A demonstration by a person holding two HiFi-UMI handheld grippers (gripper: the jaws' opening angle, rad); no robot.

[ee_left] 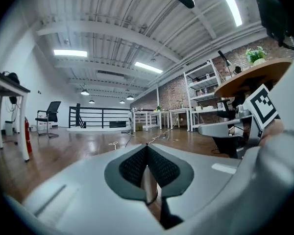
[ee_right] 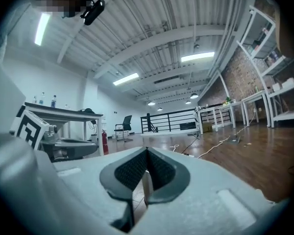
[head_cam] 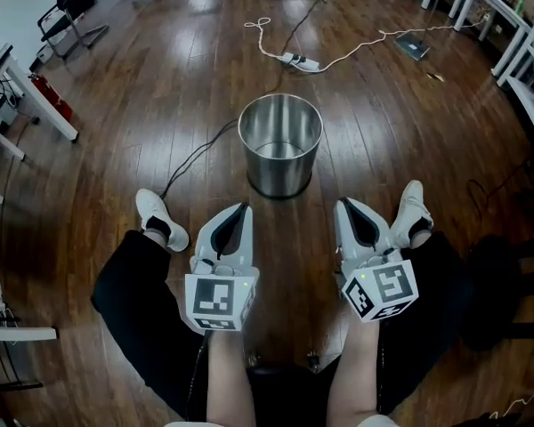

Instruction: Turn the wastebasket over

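Note:
A shiny metal wastebasket (head_cam: 280,145) stands upright on the wood floor with its open mouth up and nothing visible inside. My left gripper (head_cam: 240,209) and right gripper (head_cam: 345,205) are held side by side in front of the person's legs, a short way short of the basket and apart from it. Both point forward over the floor. In the left gripper view the left gripper (ee_left: 147,146) has its dark pads pressed together with nothing between them. The right gripper (ee_right: 147,150) looks the same in its own view. Neither gripper view shows the basket.
A white power strip (head_cam: 300,60) with its cable lies beyond the basket, and a black cable (head_cam: 191,158) runs to the basket's left. The person's shoes (head_cam: 157,221) flank the grippers. White table legs (head_cam: 36,105) stand at left, white tables (head_cam: 525,60) at right, and a chair (head_cam: 71,7) far left.

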